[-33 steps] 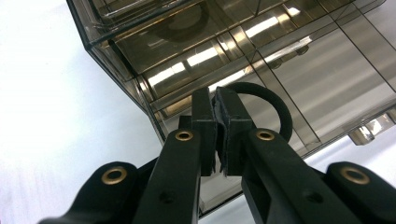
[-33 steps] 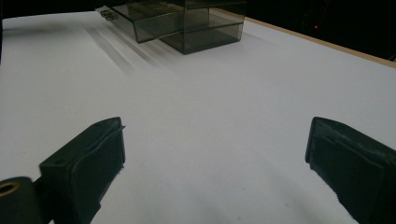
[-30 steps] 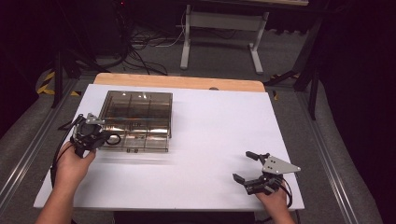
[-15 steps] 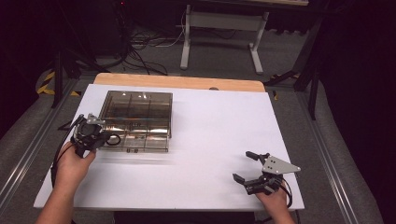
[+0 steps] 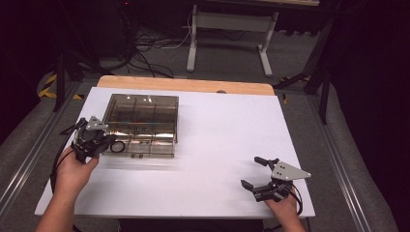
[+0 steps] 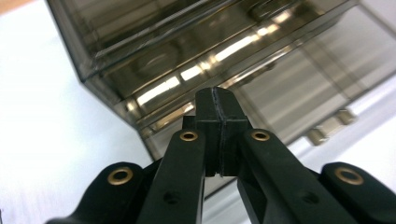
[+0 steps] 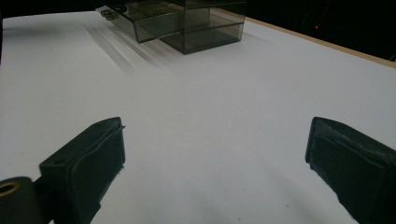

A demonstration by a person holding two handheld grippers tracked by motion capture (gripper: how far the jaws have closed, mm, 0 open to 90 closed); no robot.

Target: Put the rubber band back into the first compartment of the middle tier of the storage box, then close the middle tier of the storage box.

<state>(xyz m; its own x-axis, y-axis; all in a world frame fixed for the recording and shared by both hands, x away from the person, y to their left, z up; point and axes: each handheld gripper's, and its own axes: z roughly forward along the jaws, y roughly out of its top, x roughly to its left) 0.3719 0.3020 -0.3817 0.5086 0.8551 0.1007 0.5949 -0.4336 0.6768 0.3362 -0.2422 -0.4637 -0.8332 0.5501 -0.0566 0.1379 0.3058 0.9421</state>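
High view: we're seeing the left gripper [image 5: 107,143] at the smoky organizer box [image 5: 142,124], near-left corner; contact's too small to judge. The right gripper [image 5: 251,173] is resting well apart, jaws spread.

Left gripper view: jaws are meeting pad-to-pad w/ nothing between, box just ahead.

Right gripper view: jaws are gaping over white table [image 7: 210,107], box far off.
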